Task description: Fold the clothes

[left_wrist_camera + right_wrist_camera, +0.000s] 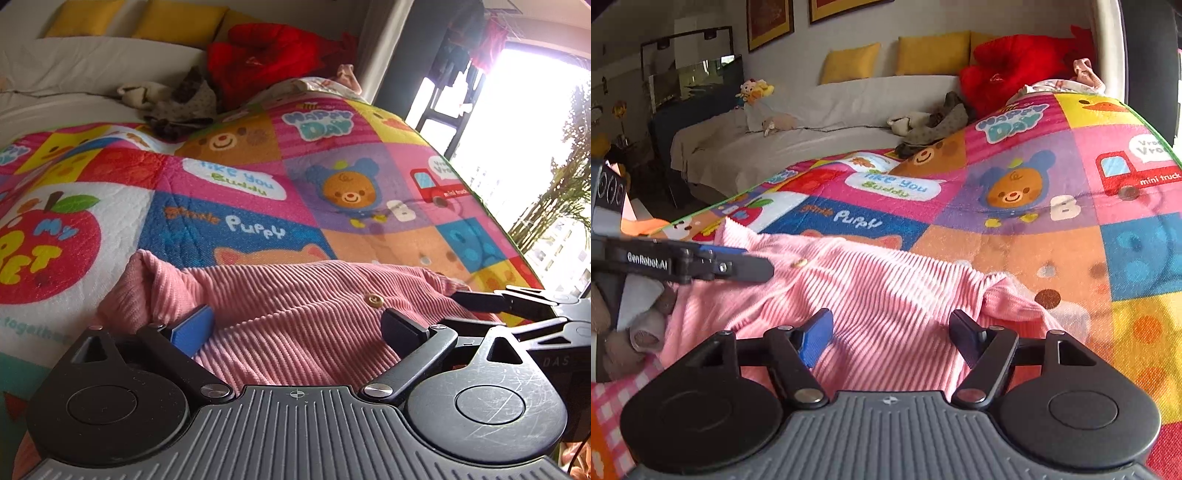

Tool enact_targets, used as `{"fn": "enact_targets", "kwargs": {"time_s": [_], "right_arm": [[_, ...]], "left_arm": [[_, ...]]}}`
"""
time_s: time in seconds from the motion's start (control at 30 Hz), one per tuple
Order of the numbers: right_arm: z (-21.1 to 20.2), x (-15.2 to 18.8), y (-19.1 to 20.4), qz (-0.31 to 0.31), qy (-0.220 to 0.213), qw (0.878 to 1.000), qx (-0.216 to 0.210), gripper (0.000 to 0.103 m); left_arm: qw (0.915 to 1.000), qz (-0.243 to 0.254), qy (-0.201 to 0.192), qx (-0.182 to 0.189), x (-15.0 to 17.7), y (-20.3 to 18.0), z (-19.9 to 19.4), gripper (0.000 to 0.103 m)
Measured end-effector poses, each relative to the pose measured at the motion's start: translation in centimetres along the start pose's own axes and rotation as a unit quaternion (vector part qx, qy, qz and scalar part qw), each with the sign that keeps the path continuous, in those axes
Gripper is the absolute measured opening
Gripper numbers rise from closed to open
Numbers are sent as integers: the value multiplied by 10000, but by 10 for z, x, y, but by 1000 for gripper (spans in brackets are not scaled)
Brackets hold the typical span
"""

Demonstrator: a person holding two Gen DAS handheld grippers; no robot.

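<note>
Fingers (402, 328) of both grippers spread wide over pink corduroy garment (295, 325), clamping nothing — left gripper (299, 325) and right gripper (890, 332) side by side above it. Lies bunched at near edge of cartoon quilt (258, 177); neat fold not evident, stage unclear. Beyond, red bundle (1015, 62), yellow cushions (931, 51).

The left gripper (301, 325), black with one blue pad, hangs spread wide over a pink ribbed corduroy garment (295, 314) with a small brass snap button (373, 299). The garment lies on a bright patchwork cartoon play mat (258, 184). The right gripper (517, 302) enters at the right edge, its black fingers over the garment's far end; whether they pinch it is unclear
</note>
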State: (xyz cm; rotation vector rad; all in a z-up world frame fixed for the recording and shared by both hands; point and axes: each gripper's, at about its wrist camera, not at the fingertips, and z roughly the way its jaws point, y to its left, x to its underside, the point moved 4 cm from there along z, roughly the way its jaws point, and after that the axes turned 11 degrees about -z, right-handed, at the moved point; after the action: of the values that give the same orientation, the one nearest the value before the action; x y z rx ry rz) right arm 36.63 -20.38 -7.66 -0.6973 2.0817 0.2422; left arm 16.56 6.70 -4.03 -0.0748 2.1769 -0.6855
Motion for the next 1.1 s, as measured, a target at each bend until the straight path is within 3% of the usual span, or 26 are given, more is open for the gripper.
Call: {"fn": "enact_targets", "kwargs": {"time_s": [0.2, 0.37, 0.53, 0.97, 1.1], "right_arm": [[-10, 3, 5, -151, -39, 9999, -9, 73], [-9, -18, -5, -84, -318, 9993, 201, 73], [29, -5, -16, 169, 115, 9991, 373, 75], [32, 1, -22, 283, 118, 9995, 67, 80], [29, 3, -25, 440, -62, 9990, -94, 82]], "left_arm": [[10000, -24, -3, 23, 0, 1, 0, 100], [10000, -34, -6, 39, 0, 0, 0, 101], [10000, -45, -9, 53, 0, 0, 0, 101], [9996, -217, -74, 163, -1, 4, 0, 102], [9992, -307, -105, 226, -2, 7, -2, 102]]}}
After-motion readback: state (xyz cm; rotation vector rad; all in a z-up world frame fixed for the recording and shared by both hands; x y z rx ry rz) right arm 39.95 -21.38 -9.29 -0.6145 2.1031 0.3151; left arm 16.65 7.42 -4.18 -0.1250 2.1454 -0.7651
